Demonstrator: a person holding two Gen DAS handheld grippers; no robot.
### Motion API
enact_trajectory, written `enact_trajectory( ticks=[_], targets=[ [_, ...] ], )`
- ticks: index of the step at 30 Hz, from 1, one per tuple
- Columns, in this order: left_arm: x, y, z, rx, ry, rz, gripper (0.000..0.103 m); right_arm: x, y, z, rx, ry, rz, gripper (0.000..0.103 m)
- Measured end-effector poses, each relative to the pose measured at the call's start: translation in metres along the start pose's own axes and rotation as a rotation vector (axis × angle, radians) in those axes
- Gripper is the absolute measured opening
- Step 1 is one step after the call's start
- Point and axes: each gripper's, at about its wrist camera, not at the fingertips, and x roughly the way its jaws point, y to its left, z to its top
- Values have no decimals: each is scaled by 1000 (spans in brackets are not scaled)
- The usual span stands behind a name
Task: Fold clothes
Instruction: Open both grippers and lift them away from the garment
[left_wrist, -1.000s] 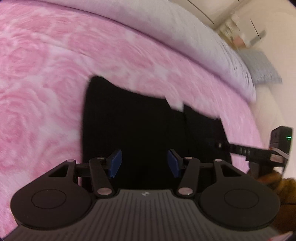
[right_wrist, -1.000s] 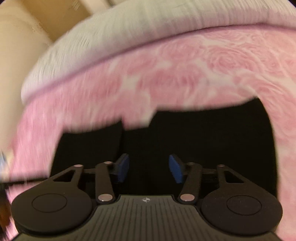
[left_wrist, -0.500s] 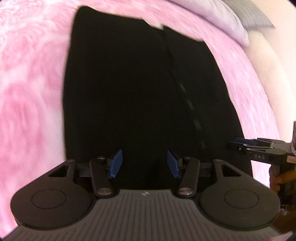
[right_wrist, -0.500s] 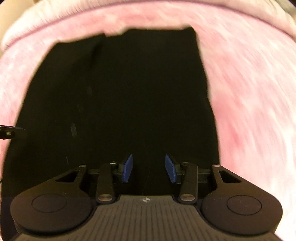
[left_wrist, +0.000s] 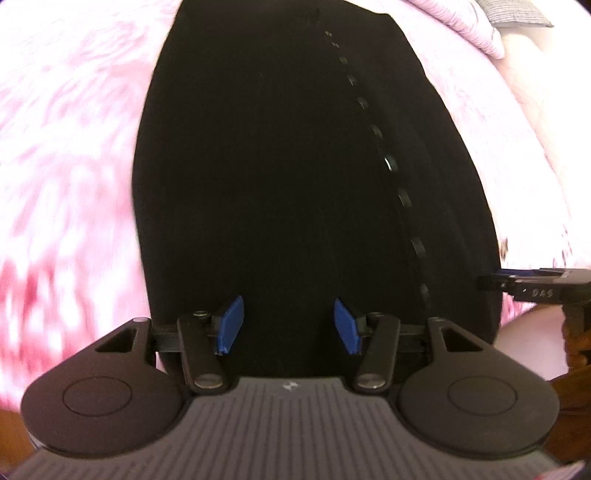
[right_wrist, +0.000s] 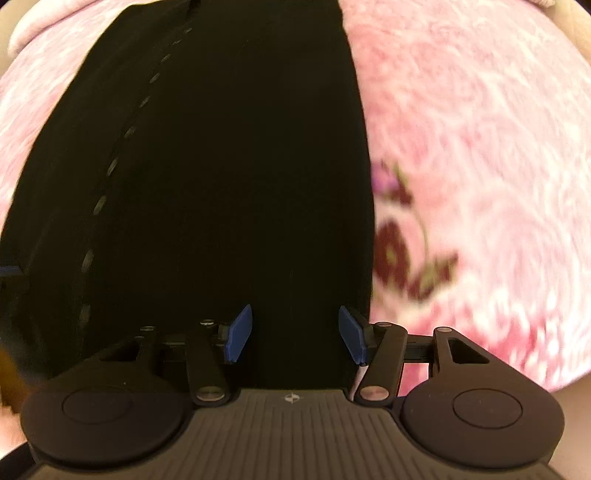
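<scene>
A bed with a pink flowered blanket (left_wrist: 74, 147) carries everything. A black garment (left_wrist: 277, 166) lies flat on the blanket, with a row of buttons (left_wrist: 389, 162) along it. A grey pillow (left_wrist: 517, 14) lies at the far edge.

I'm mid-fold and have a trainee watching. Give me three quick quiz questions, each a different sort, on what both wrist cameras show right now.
1. True or false: the black garment lies spread flat on the pink blanket.
2. Multiple choice: what is clamped between the blue pads of the left gripper? A) a sleeve B) a fold of blanket C) nothing
3. Fill in: in the right wrist view, the row of buttons runs down the ___ side of the garment, away from the right gripper.

Key: 1 true. 2 C; the pads stand apart above the cloth. 3 left. The right gripper's fingers are opening, with nothing pinched between them.
</scene>
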Motion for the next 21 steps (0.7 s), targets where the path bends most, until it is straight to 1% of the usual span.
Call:
enact_trajectory(
  ticks=[2, 3, 5, 7, 9, 12, 14, 16, 19, 21],
  targets=[
    [-22, -20, -23, -10, -25, 27, 49, -19, -5, -18, 23, -11, 30, 70],
    [-34, -31, -33, -14, -42, 36, 49, -30, -8, -27, 37, -19, 46, 72],
    [-61, -51, -51, -24, -75, 52, 50, -59, -15, -45, 70, -53, 89, 80],
    [-92, -72, -65, -27, -107, 78, 52, -92, -18, -59, 92, -91, 126, 85],
    [-120, -90, -75, -32, -139, 103, 55, -124, -16, -68, 80, -127, 148, 88],
    [-160, -113, -85, -43, -180, 136, 58, -167, -9, -79, 46, -165, 166, 88],
    [-179, -127, -88, -47, -199, 164, 60, -187, -1, -87, 17, -162, 164, 88],
    [-196, -138, -92, -44, -213, 194, 61, -204, 8, -103, -10, -153, 156, 88],
    [-209, -150, -102, -34, -221, 223, 61, -216, 6, -122, -33, -144, 153, 88],
    [-212, -155, -110, -22, -218, 235, 62, -214, 3, -125, -38, -136, 154, 88]
  ],
)
